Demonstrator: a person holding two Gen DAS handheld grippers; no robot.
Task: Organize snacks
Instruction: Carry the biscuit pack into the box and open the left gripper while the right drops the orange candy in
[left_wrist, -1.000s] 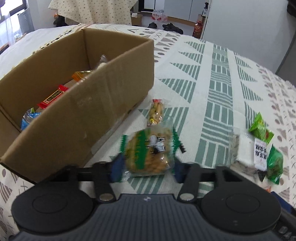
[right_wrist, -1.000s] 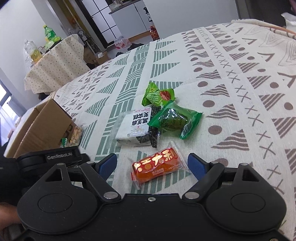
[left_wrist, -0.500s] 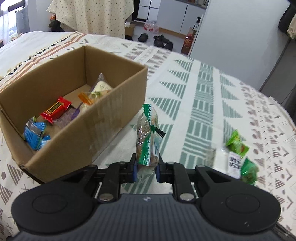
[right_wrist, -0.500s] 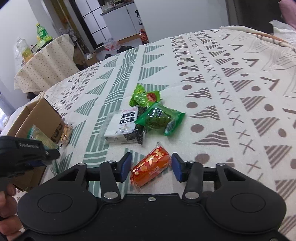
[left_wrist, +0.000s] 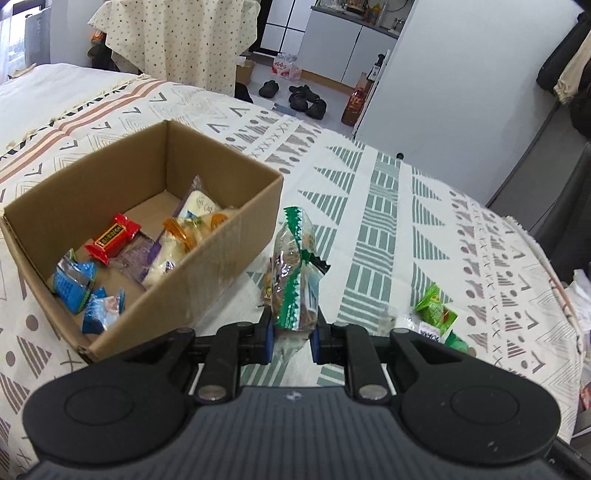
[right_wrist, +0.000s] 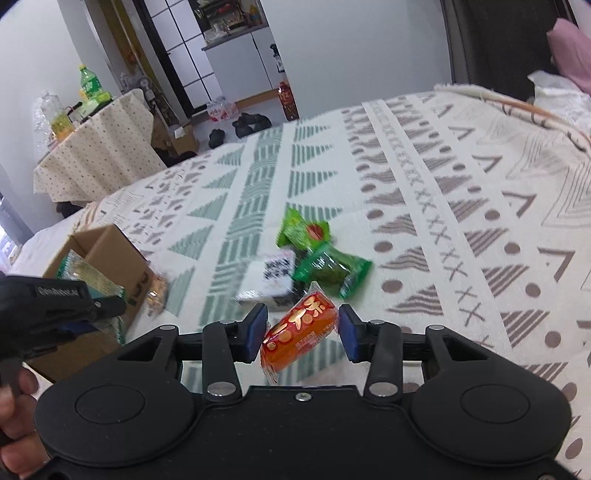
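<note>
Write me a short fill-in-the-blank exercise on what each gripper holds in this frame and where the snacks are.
1. The left gripper is shut on a clear packet with a ____ zigzag edge.
2. The right gripper grips an ____ packet with gold characters.
3. The red candy lies inside the ____ box.
4. The two green packets lie on the patterned ____, outside the box.

Missing words: green; orange; cardboard; cloth
</note>
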